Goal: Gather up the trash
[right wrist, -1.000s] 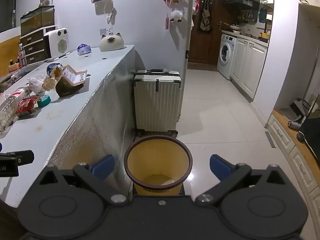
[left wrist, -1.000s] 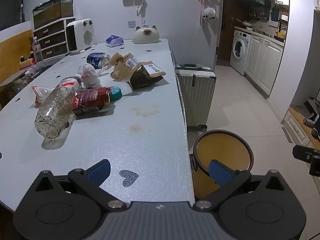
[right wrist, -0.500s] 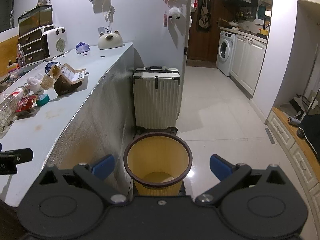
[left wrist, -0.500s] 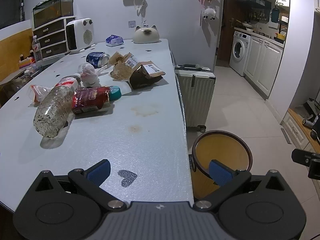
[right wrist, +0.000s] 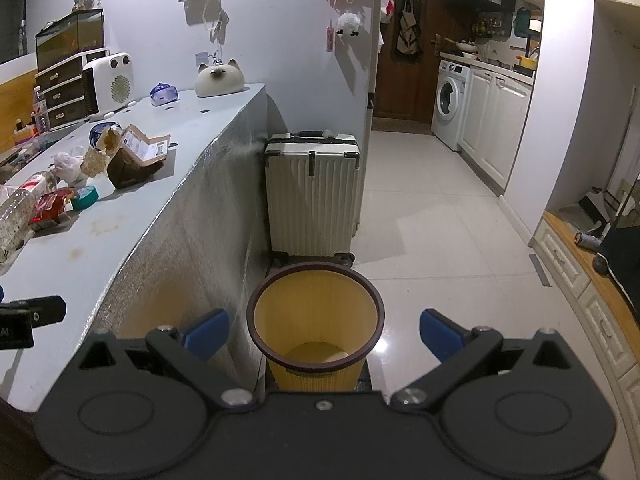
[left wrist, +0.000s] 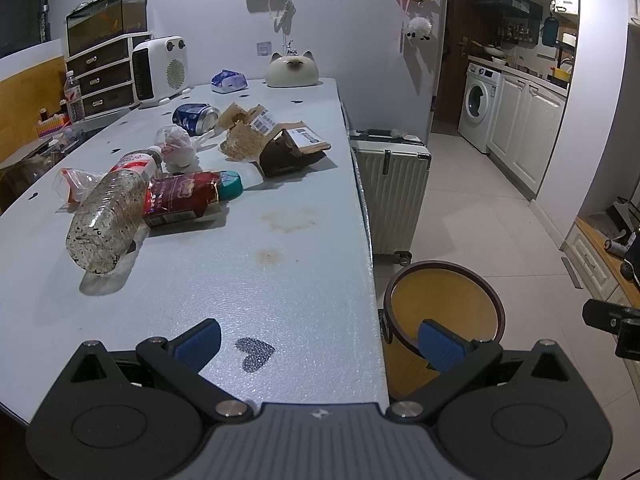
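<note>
Trash lies on the grey table (left wrist: 248, 280): a clear plastic bottle (left wrist: 108, 220), a red snack packet (left wrist: 180, 198) with a teal lid beside it, a torn cardboard box (left wrist: 280, 148), a crumpled white bag (left wrist: 178, 146) and a blue can (left wrist: 196, 118). A yellow bin (left wrist: 444, 312) (right wrist: 316, 320) with a dark rim stands on the floor by the table's near corner. My left gripper (left wrist: 320, 344) hangs open over the table's near edge, holding nothing. My right gripper (right wrist: 324, 330) is open above the bin, holding nothing. The same trash (right wrist: 52, 204) shows at the left of the right wrist view.
A white suitcase (right wrist: 314, 196) stands behind the bin against the table's side. At the table's far end are a white heater (left wrist: 160, 70), a drawer unit, a tissue pack and a cat-shaped ornament (left wrist: 292, 70). Tiled floor (right wrist: 432, 216) leads to a washing machine and cabinets.
Both views have shifted only slightly; the bin sits a little higher in the right wrist view. Both grippers stay open, and no trash has moved.
</note>
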Demonstrator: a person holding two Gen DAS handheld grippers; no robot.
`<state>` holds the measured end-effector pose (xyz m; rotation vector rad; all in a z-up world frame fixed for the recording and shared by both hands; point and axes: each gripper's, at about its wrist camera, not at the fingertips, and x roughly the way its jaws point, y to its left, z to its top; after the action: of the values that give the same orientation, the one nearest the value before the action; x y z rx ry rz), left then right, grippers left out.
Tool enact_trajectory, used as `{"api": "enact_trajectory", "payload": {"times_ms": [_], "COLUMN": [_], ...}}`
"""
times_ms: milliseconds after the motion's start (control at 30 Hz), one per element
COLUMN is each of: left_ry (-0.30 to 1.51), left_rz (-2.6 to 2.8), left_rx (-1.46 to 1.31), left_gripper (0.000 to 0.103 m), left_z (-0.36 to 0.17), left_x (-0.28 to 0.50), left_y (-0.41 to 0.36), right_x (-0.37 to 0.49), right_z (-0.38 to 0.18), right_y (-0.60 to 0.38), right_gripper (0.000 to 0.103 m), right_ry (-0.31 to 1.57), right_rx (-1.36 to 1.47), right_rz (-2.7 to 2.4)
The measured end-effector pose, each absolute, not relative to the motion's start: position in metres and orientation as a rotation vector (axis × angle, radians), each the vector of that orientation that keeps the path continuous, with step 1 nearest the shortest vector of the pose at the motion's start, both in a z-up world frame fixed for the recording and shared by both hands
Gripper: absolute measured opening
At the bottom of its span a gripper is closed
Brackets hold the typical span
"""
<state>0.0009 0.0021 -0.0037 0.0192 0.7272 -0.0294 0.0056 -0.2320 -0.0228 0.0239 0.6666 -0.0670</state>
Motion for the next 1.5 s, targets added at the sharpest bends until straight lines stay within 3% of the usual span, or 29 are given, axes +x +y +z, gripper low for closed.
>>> {"api": "enact_trajectory", "payload": {"times_ms": [1500], "left_ry": [0.706], "left_rz": [-0.029], "left_rx": [0.017], "left_gripper": [0.103], "left_z": [-0.0037], "left_x": [-0.0037], "left_y": [0.0013], "right_x": [-0.0003], "right_z": [-0.0308], "right_y": [-0.2356], "right_gripper": [0.103], "right_ry": [0.657], "right_rx": [0.055], "right_rz": [-0.082]}}
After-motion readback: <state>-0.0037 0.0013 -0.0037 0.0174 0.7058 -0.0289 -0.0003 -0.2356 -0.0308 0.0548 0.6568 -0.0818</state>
